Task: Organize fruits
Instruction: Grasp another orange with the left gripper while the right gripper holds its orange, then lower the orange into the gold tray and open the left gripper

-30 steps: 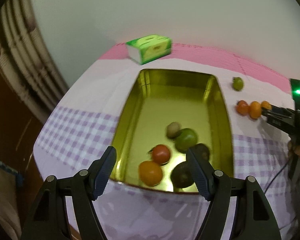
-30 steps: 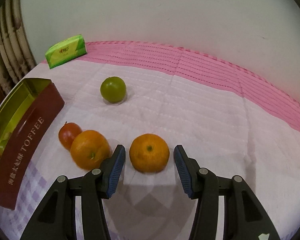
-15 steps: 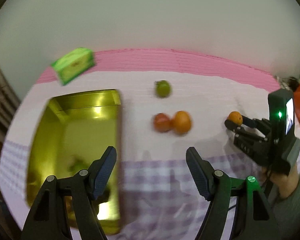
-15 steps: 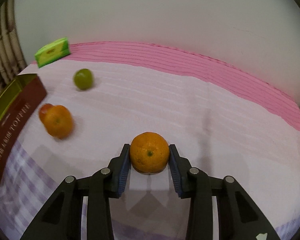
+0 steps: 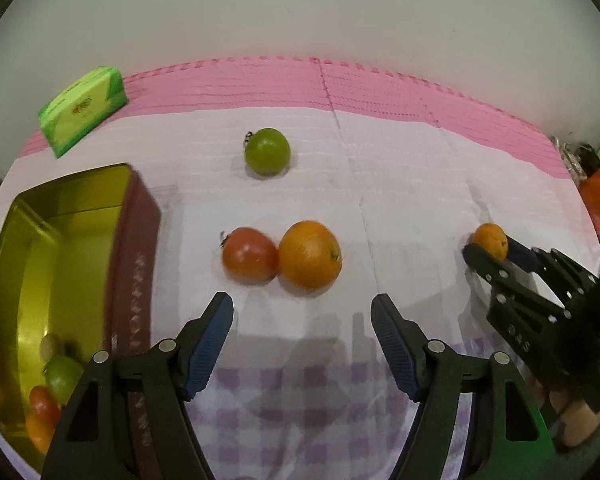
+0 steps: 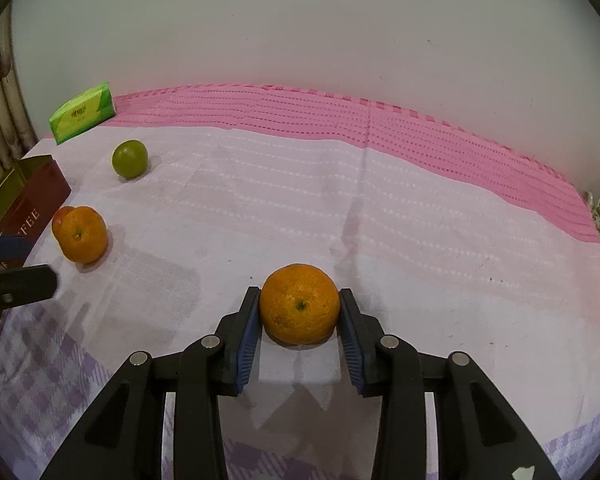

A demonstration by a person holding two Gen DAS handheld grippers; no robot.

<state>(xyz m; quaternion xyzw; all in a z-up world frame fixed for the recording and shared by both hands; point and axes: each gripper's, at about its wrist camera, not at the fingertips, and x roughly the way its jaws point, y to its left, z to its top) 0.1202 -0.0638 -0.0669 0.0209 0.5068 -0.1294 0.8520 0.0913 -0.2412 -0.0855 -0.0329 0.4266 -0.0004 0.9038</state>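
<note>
My right gripper (image 6: 299,322) is shut on an orange (image 6: 299,303) just above the cloth; the same orange shows in the left wrist view (image 5: 490,241) between the right gripper's fingers. My left gripper (image 5: 302,340) is open and empty, close in front of a red tomato (image 5: 249,255) touching a larger orange (image 5: 309,254). A green tomato (image 5: 267,151) lies farther back. The gold toffee tin (image 5: 40,216) at left holds several fruits (image 5: 56,380). In the right wrist view the second orange (image 6: 82,234), green tomato (image 6: 129,158) and tin (image 6: 32,200) sit at left.
A green tissue pack (image 5: 82,110) lies at the back left on the pink mat (image 5: 340,88). A white wall rises behind the table. Orange and cluttered items (image 5: 596,168) sit at the far right edge. My left fingertip (image 6: 16,284) shows at the right view's left edge.
The right gripper closed on the orange and carried it rightward, away from the other fruits. The left gripper swung right from over the tin to face the tomato and orange, moving closer.
</note>
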